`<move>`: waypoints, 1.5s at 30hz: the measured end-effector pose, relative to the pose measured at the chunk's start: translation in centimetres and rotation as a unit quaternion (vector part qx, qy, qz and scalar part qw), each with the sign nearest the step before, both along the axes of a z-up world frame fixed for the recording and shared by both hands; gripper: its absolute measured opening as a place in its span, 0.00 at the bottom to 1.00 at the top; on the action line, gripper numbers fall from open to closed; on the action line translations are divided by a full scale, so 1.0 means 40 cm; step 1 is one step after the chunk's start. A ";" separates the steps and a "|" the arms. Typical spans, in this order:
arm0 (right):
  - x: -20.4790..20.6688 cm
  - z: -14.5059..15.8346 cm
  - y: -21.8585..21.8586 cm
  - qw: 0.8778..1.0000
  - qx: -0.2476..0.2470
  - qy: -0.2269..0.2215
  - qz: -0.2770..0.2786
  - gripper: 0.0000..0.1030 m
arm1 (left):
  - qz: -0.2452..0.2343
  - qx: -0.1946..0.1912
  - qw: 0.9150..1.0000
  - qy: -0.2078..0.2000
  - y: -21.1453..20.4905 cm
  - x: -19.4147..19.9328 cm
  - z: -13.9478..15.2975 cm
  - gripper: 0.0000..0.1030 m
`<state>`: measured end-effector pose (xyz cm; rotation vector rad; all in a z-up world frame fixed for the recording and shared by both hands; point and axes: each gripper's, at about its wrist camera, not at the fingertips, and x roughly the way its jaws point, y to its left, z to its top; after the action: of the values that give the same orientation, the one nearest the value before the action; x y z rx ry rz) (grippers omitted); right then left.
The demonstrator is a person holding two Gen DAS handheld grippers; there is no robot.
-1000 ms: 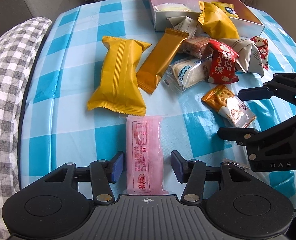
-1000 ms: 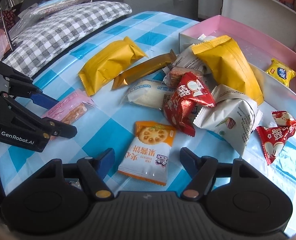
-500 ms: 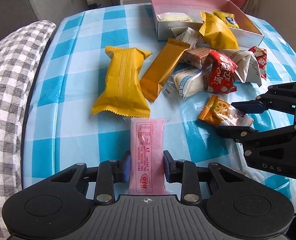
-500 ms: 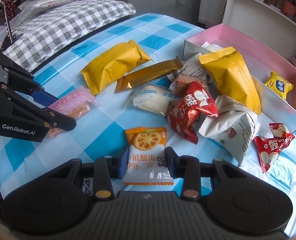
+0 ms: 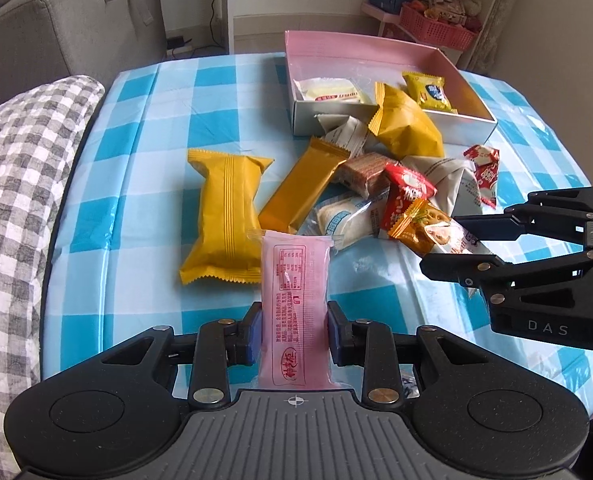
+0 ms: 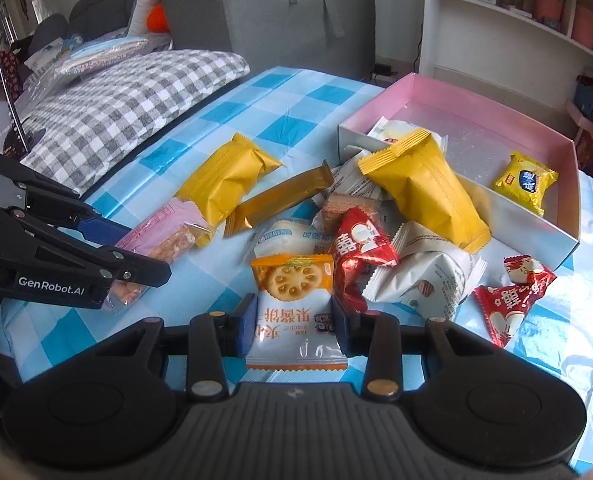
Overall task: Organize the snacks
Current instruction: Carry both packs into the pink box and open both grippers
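Note:
My left gripper (image 5: pixel 294 332) is shut on a pink snack packet (image 5: pixel 294 280) and holds it lifted above the checked tablecloth; it also shows in the right wrist view (image 6: pixel 160 236). My right gripper (image 6: pixel 292 322) is shut on an orange-and-white biscuit packet (image 6: pixel 292 300), lifted too; it shows in the left wrist view (image 5: pixel 428 232). A pink open box (image 5: pixel 360 52) stands at the far side, with a white packet (image 5: pixel 328 92) and a small yellow packet (image 6: pixel 524 182) inside.
Loose snacks lie in a heap before the box: a large yellow bag (image 5: pixel 224 216), a gold bar (image 5: pixel 304 188), a yellow bag (image 6: pixel 424 188) leaning on the box wall, red packets (image 6: pixel 360 248), white packets (image 6: pixel 428 280). A grey checked cushion (image 5: pixel 12 184) lies left.
Both grippers closed on their packets and lifted them off the table. Both cameras have risen and tilted up, showing more of the room.

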<state>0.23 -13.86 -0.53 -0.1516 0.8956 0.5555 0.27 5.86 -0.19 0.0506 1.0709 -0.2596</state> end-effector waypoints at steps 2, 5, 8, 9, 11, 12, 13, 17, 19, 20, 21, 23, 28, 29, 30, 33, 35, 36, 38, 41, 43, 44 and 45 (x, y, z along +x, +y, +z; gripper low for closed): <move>0.006 0.016 -0.016 1.000 0.012 -0.005 -0.013 0.35 | 0.002 -0.005 1.000 -0.008 -0.006 0.005 0.010 0.29; 0.021 0.032 -0.036 0.999 0.022 -0.013 -0.032 0.35 | 0.004 -0.014 1.000 -0.019 -0.015 0.018 0.025 0.29; 0.040 0.040 -0.055 0.998 0.032 -0.018 -0.052 0.35 | 0.005 -0.024 0.999 -0.032 -0.028 0.035 0.039 0.29; 0.045 0.042 -0.061 0.998 0.034 -0.019 -0.058 0.35 | 0.007 -0.026 0.999 -0.036 -0.032 0.043 0.043 0.29; 0.057 0.047 -0.077 0.996 0.040 -0.026 -0.074 0.35 | 0.010 -0.027 0.999 -0.045 -0.041 0.058 0.050 0.29; 0.064 0.049 -0.086 0.995 0.044 -0.028 -0.082 0.35 | 0.011 -0.025 0.998 -0.050 -0.047 0.068 0.054 0.29; 0.070 0.051 -0.093 0.994 0.048 -0.029 -0.089 0.35 | 0.012 -0.024 0.998 -0.055 -0.053 0.078 0.058 0.29; 0.093 0.059 -0.129 0.989 0.070 -0.039 -0.122 0.35 | 0.019 -0.027 0.997 -0.072 -0.077 0.123 0.075 0.29; 0.109 0.061 -0.150 0.986 0.085 -0.042 -0.139 0.35 | 0.020 -0.028 0.996 -0.078 -0.091 0.149 0.077 0.29; 0.116 0.060 -0.159 0.984 0.092 -0.044 -0.148 0.35 | 0.020 -0.027 0.996 -0.080 -0.098 0.159 0.077 0.29; 0.125 0.058 -0.168 0.982 0.097 -0.046 -0.157 0.35 | 0.021 -0.025 0.996 -0.084 -0.107 0.175 0.078 0.29; 0.143 0.053 -0.186 0.978 0.106 -0.048 -0.175 0.35 | 0.023 -0.025 0.995 -0.089 -0.120 0.204 0.079 0.29; 0.178 0.036 -0.223 0.966 0.128 -0.058 -0.217 0.35 | 0.027 -0.039 0.994 -0.097 -0.155 0.277 0.083 0.29; 0.184 0.033 -0.227 0.964 0.127 -0.061 -0.225 0.35 | 0.028 -0.042 0.994 -0.099 -0.163 0.293 0.082 0.29; 0.189 0.031 -0.232 0.962 0.128 -0.062 -0.232 0.35 | 0.028 -0.046 0.994 -0.100 -0.170 0.310 0.081 0.29; 0.207 0.026 -0.245 0.955 0.145 -0.062 -0.251 0.35 | 0.028 -0.060 0.993 -0.099 -0.192 0.355 0.076 0.29; 0.219 0.021 -0.250 0.951 0.154 -0.063 -0.262 0.35 | 0.029 -0.069 0.993 -0.094 -0.204 0.384 0.068 0.29; 0.225 0.018 -0.250 0.949 0.155 -0.063 -0.267 0.35 | 0.030 -0.074 0.993 -0.090 -0.212 0.401 0.061 0.29; 0.236 0.011 -0.249 0.948 0.152 -0.068 -0.272 0.35 | 0.029 -0.083 0.993 -0.082 -0.230 0.434 0.047 0.29; 0.256 -0.004 -0.249 0.945 0.148 -0.068 -0.283 0.35 | 0.028 -0.089 0.993 -0.075 -0.257 0.471 0.023 0.29; 0.266 -0.015 -0.253 0.943 0.150 -0.065 -0.289 0.35 | 0.028 -0.094 0.993 -0.069 -0.274 0.492 0.006 0.29; 0.271 -0.021 -0.254 0.943 0.148 -0.064 -0.292 0.35 | 0.028 -0.095 0.993 -0.067 -0.281 0.501 -0.001 0.29; 0.275 -0.025 -0.256 0.942 0.146 -0.063 -0.296 0.35 | 0.027 -0.095 0.993 -0.065 -0.289 0.509 -0.009 0.29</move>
<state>11.24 -24.09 -1.53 0.3422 0.6769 0.1069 20.65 -5.69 -0.53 -0.1308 0.9124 -0.3038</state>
